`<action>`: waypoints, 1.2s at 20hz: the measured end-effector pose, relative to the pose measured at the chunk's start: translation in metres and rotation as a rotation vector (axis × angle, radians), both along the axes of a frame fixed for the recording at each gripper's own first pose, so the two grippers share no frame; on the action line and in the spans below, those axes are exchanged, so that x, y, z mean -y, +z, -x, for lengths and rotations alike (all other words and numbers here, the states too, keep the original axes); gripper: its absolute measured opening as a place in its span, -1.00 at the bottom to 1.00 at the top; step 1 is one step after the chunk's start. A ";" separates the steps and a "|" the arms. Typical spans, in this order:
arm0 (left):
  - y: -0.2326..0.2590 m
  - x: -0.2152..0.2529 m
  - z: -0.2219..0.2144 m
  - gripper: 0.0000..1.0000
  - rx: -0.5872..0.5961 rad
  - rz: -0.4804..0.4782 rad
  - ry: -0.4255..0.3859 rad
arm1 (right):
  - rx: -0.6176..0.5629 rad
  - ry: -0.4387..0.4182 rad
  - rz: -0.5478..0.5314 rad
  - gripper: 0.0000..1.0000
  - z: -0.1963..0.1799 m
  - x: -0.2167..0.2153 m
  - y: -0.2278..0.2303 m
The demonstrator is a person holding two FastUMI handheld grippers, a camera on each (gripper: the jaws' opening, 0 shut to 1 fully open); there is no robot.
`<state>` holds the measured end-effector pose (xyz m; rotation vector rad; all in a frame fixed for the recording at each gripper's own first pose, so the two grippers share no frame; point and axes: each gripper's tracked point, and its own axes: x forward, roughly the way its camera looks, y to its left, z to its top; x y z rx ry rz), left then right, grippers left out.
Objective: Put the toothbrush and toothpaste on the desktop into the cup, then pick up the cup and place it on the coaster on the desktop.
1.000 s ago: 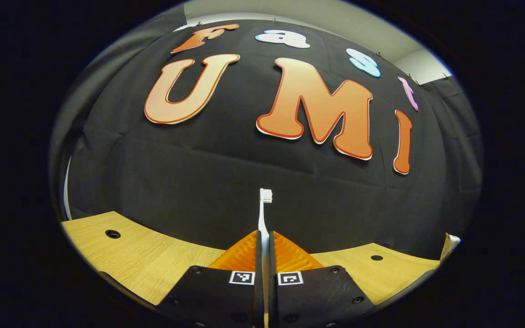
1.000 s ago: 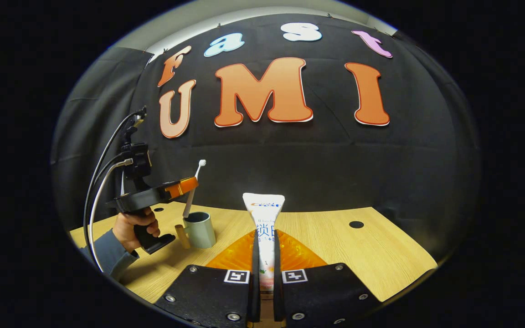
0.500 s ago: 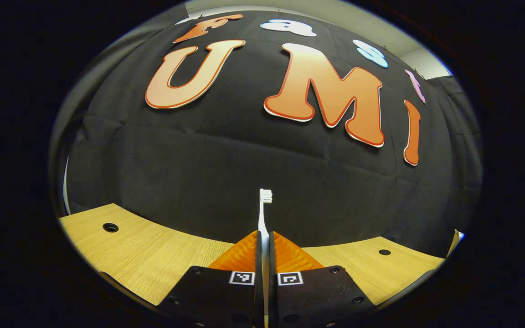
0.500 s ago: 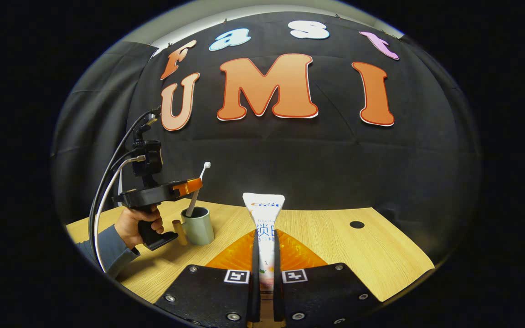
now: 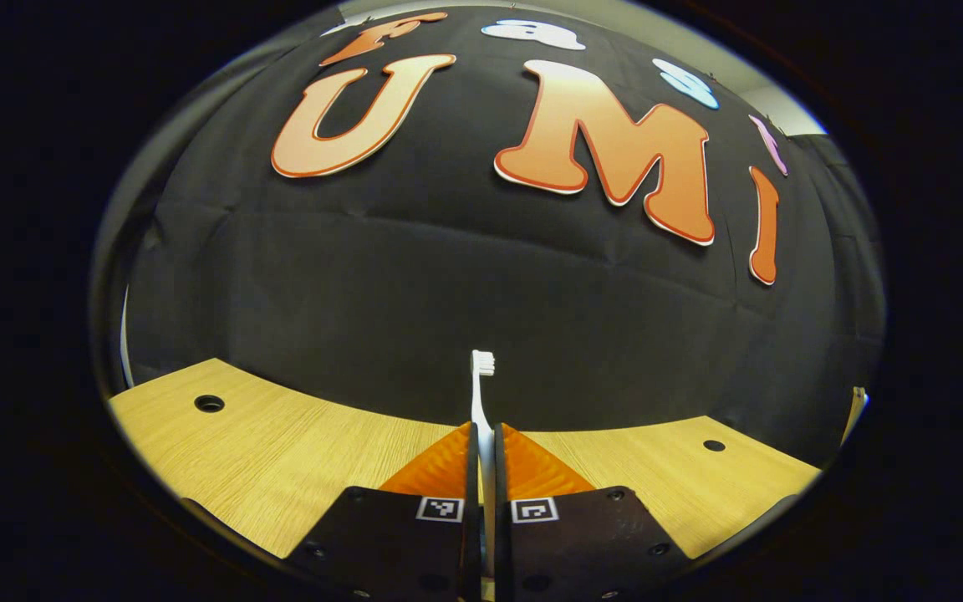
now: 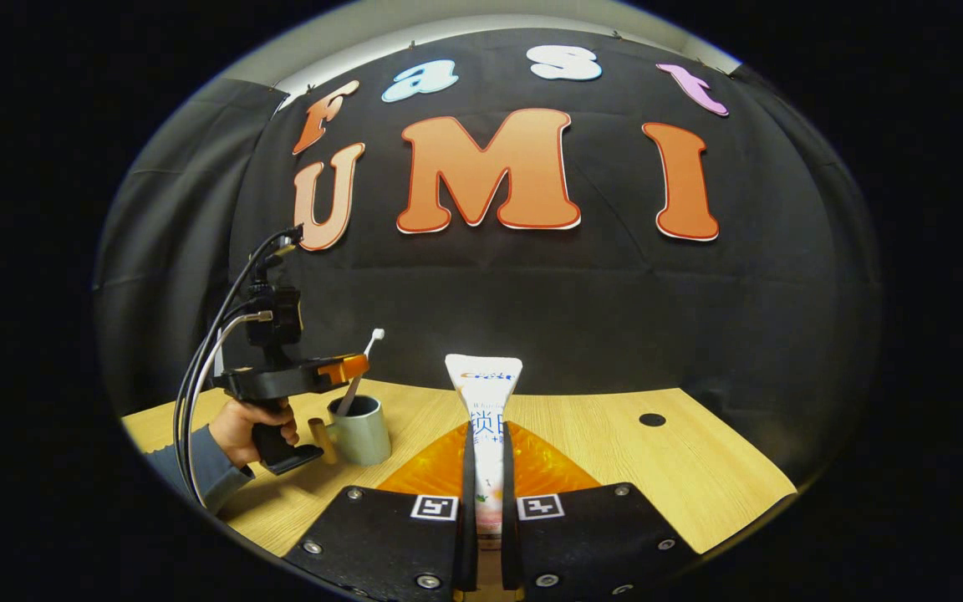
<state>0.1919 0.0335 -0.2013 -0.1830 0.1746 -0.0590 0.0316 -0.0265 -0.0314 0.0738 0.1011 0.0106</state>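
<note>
A white toothbrush (image 5: 481, 393) stands upright between the fingers of my left gripper (image 5: 486, 431), which is shut on its handle, bristles on top. In the right gripper view that same left gripper (image 6: 339, 368) hangs just above a grey-green cup (image 6: 360, 431) with a wooden handle, and the lower end of the toothbrush (image 6: 362, 368) dips into the cup's mouth. My right gripper (image 6: 486, 431) is shut on a white toothpaste tube (image 6: 486, 401), held upright to the right of the cup and nearer the camera.
The wooden desktop (image 6: 615, 443) has round holes, one at the far right (image 6: 652, 420) and one at the far left (image 5: 209, 404). A hand and grey sleeve (image 6: 222, 439) hold the left gripper, with cables rising from it. The black cloth wall closes the back.
The left gripper has come down with the toothbrush, whose lower end now sits deeper in the cup. The right gripper holds still with the toothpaste.
</note>
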 end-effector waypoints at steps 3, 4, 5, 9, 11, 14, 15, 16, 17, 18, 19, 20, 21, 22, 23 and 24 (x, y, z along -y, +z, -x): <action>-0.009 -0.002 0.010 -0.87 -0.044 0.009 -0.009 | 0.009 0.011 -0.021 -0.77 0.001 -0.007 0.005; -0.012 0.001 0.014 -0.85 -0.062 0.013 -0.028 | 0.013 0.009 -0.024 -0.77 0.001 -0.008 0.007; -0.016 0.003 0.020 -0.78 -0.092 0.008 -0.046 | 0.019 0.010 -0.025 -0.77 0.003 -0.009 0.007; -0.018 0.008 0.048 -0.19 -0.148 -0.019 -0.108 | 0.040 0.021 -0.024 -0.77 0.002 -0.017 0.016; -0.011 0.005 0.060 0.31 -0.130 -0.064 -0.119 | 0.057 0.035 -0.020 -0.77 0.002 -0.023 0.023; -0.002 -0.006 0.079 0.82 -0.136 -0.102 -0.112 | 0.088 0.052 -0.023 -0.77 -0.003 -0.032 0.036; 0.000 -0.009 0.086 0.87 -0.141 -0.100 -0.109 | 0.096 0.057 -0.028 -0.77 -0.004 -0.035 0.038; -0.001 -0.011 0.094 0.92 -0.150 -0.102 -0.108 | 0.102 0.066 -0.033 -0.77 -0.007 -0.038 0.041; 0.000 -0.016 0.101 0.95 -0.156 -0.115 -0.104 | 0.106 0.076 -0.039 -0.77 -0.009 -0.043 0.043; -0.002 -0.021 0.110 0.94 -0.165 -0.136 -0.099 | 0.114 0.087 -0.044 -0.77 -0.012 -0.048 0.047; -0.001 -0.026 0.118 0.96 -0.156 -0.157 -0.097 | 0.124 0.095 -0.048 -0.77 -0.014 -0.051 0.051; -0.001 -0.032 0.126 0.96 -0.154 -0.179 -0.094 | 0.132 0.105 -0.049 -0.77 -0.018 -0.055 0.053; -0.001 -0.039 0.134 0.96 -0.151 -0.201 -0.089 | 0.141 0.112 -0.050 -0.77 -0.022 -0.059 0.056; -0.003 -0.045 0.141 0.96 -0.153 -0.214 -0.081 | 0.146 0.119 -0.053 -0.77 -0.026 -0.062 0.058; -0.004 -0.049 0.148 0.95 -0.152 -0.215 -0.078 | 0.149 0.128 -0.059 -0.77 -0.029 -0.067 0.059; -0.005 -0.052 0.154 0.95 -0.149 -0.203 -0.075 | 0.155 0.139 -0.067 -0.77 -0.033 -0.072 0.062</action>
